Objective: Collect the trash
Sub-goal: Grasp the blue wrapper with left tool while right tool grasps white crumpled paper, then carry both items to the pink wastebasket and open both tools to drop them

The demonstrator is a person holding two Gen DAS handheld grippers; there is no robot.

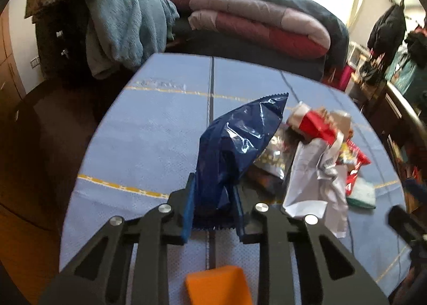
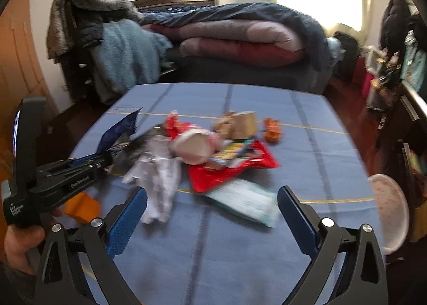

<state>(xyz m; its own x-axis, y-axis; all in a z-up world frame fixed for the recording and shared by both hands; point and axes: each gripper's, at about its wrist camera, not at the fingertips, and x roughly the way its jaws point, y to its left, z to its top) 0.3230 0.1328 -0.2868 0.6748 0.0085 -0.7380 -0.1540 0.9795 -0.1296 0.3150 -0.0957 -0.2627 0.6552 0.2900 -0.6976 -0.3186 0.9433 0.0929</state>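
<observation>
On table [image 2: 240,251] | left tongs [image 1: 213,198] clamp blue wrapper [image 1: 234,139] | right tongs [image 2: 210,214] released

Blurred trash pile [image 2: 213,150] in right wrist view; white plate [image 2: 391,211] partly behind right gripper [image 2: 212,219].

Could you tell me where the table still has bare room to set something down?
Bare blue tablecloth lies between the right claw and the trash pile, and beyond the pile toward the bed. The middle is crowded; the left claw holds a blue wrapper.
</observation>
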